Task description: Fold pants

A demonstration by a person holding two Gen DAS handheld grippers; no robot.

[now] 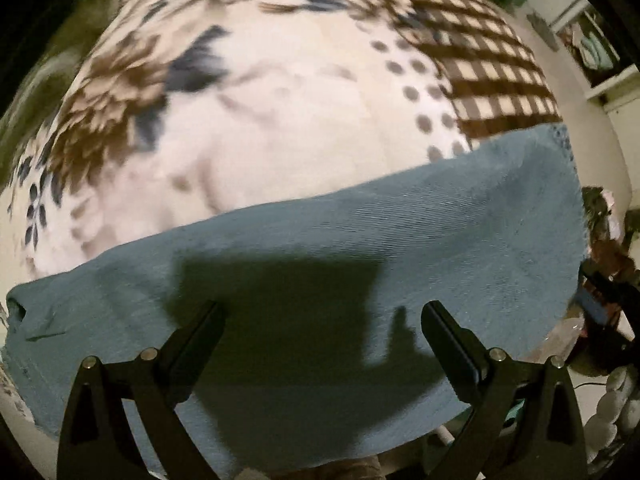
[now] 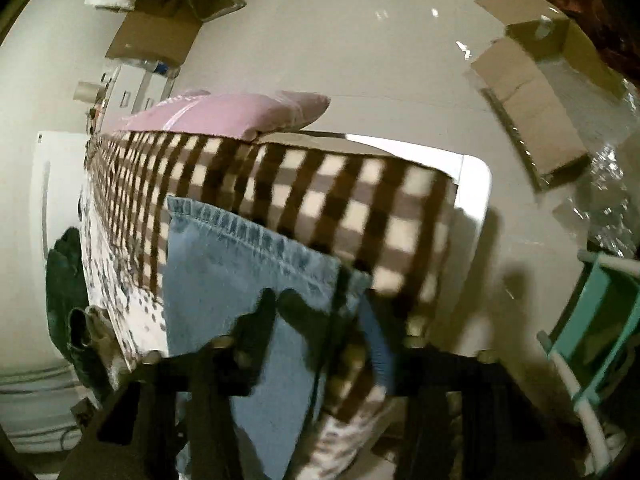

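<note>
Your left gripper [image 1: 322, 320] stood wide open over the light-blue denim pants [image 1: 360, 240] near the patterned bed's [image 1: 280, 120] edge; your right gripper's [image 2: 316, 320] state I couldn't tell.

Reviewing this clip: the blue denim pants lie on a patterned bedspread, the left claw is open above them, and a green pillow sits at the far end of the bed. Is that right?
Not quite: the pillow is pink, not green, as the right wrist view shows. The rest holds: the denim pants lie on the patterned bedspread, and the left claw is open above them.
</note>
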